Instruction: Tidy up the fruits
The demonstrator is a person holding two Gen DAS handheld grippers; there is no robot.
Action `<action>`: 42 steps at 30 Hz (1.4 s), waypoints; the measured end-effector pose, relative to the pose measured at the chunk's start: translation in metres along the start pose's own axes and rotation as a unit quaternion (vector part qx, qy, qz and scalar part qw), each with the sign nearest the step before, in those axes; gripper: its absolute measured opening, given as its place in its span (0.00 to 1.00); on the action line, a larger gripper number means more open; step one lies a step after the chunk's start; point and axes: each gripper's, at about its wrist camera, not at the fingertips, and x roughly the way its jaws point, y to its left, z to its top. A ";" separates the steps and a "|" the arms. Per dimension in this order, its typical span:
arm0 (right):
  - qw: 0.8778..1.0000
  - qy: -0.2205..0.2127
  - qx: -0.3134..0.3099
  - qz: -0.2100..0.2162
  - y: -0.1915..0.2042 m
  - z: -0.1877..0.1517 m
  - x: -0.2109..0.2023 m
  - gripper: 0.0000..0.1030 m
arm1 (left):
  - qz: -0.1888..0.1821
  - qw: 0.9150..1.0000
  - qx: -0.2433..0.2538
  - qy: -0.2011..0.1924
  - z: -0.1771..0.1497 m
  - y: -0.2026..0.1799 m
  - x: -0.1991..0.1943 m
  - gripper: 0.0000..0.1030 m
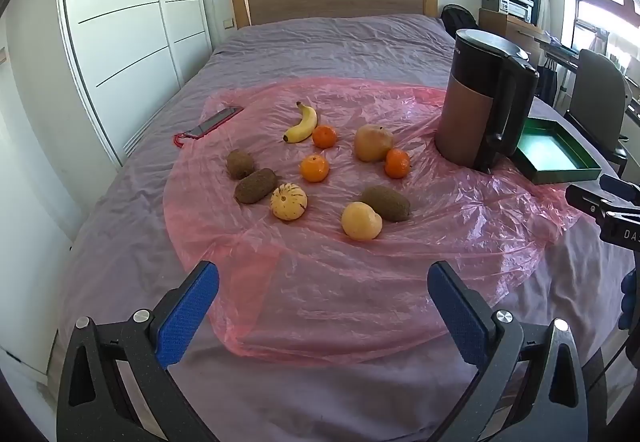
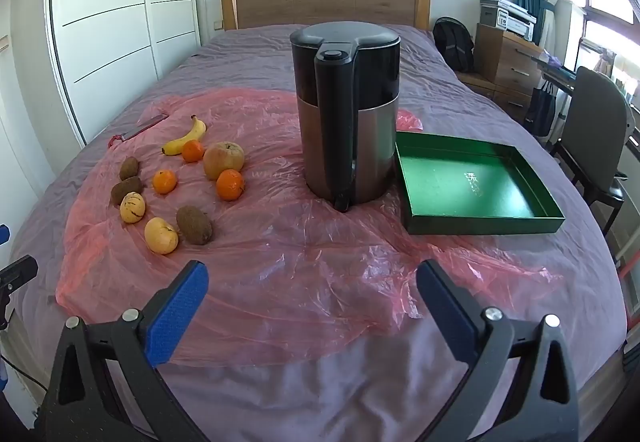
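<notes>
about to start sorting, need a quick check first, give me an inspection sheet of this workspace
surface: bed with purple sheet, pink plastic sheet spread on top
job's things: banana, three oranges, three kiwis, other pale fruits loose on the plastic; green tray empty
clutter: kettle between fruit and tray; phone at the plastic's edge
grippers: left tool and right tool open, holding nothing
cables: nothing seen
surroundings: wardrobe, headboard, bookshelf, chair

Black-framed left claw [image 1: 323,282] and right claw [image 2: 312,282], blue textured pads, silver screws.
</notes>
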 end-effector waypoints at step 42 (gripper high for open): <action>1.000 0.002 -0.001 0.000 0.000 -0.004 0.001 1.00 | -0.006 1.000 -0.007 0.003 -0.005 0.001 0.002 0.99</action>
